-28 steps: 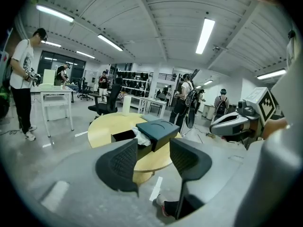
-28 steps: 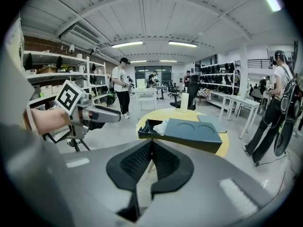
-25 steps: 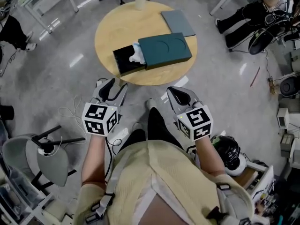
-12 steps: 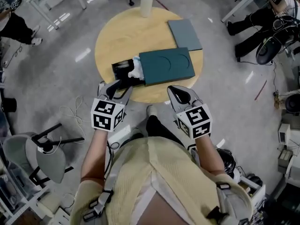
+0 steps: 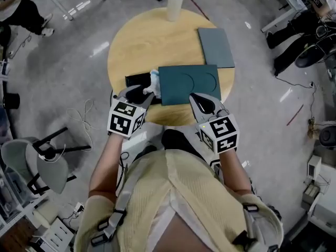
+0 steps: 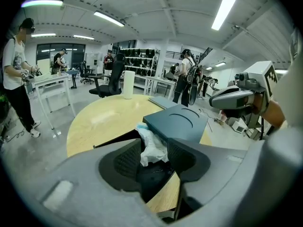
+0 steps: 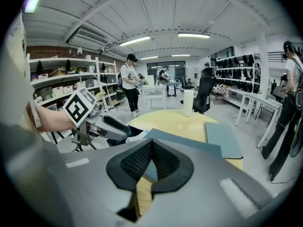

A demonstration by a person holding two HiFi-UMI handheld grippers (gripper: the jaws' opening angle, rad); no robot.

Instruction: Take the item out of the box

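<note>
- White crumpled item lies in the black tray, which sticks out of the left end of the dark green box. It bunches up right at the mouth of the box.
- Box and tray sit near the near edge of the round wooden table. Their long axis runs left to right along that edge, and the open end points toward the table's left side.
- The item has no clear long axis. It is a loose wad, standing a little higher than the tray wall and leaning against the end of the box.
- The left gripper is the nearer one. Its tips hang over the near wall of the tray, with the item straight ahead and slightly to the right.
- Its fingers stand well apart. In the left gripper view the wad shows in the gap between the pads, but they do not press on it, so nothing is held.
- The right gripper sits at the near edge of the box with its fingertips together and nothing between them. Whether it touches the box cannot be told.
- A short push forward by the left gripper would likely bring the wad between the pads.
</note>
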